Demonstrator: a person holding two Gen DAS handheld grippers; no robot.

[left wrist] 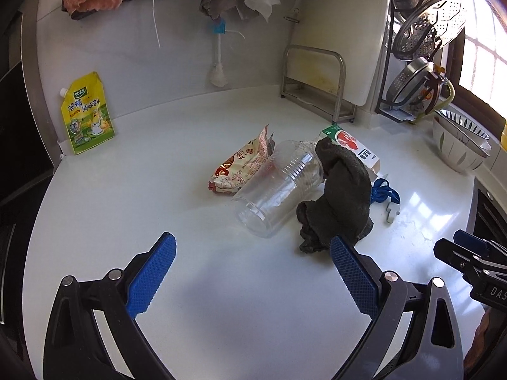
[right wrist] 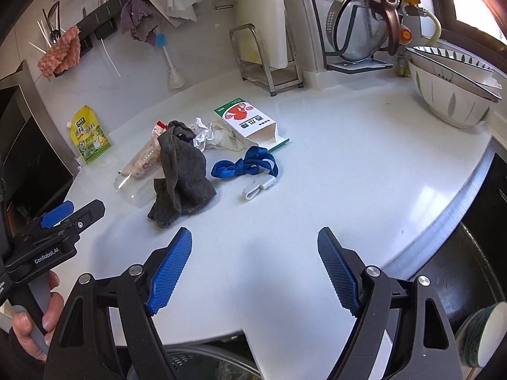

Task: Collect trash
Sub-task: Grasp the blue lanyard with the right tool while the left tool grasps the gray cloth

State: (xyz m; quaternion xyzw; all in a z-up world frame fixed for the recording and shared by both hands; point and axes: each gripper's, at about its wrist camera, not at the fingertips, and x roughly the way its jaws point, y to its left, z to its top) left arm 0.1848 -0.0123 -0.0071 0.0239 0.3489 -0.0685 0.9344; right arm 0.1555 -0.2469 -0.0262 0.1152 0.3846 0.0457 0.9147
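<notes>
A clear plastic cup (left wrist: 272,190) (right wrist: 136,183) lies on its side in the middle of the white counter (left wrist: 190,285). A dark grey rag (left wrist: 336,196) (right wrist: 180,177) is draped beside it. Behind them lie a snack wrapper (left wrist: 244,167), a red-and-white carton (left wrist: 351,145) (right wrist: 250,120), crumpled foil and paper (right wrist: 209,133), and a blue lanyard with a white clip (right wrist: 247,166) (left wrist: 385,198). My left gripper (left wrist: 252,247) is open, just short of the cup and rag. My right gripper (right wrist: 255,240) is open over bare counter, nearer than the lanyard.
A yellow seasoning pouch (left wrist: 87,112) leans on the back wall at left. A metal stand (left wrist: 317,82), a dish rack with pot lids (left wrist: 421,47) and stacked bowls (right wrist: 456,88) line the back right. A bin with a liner (right wrist: 218,367) sits below the counter edge. A hand (right wrist: 38,323) holds the left gripper.
</notes>
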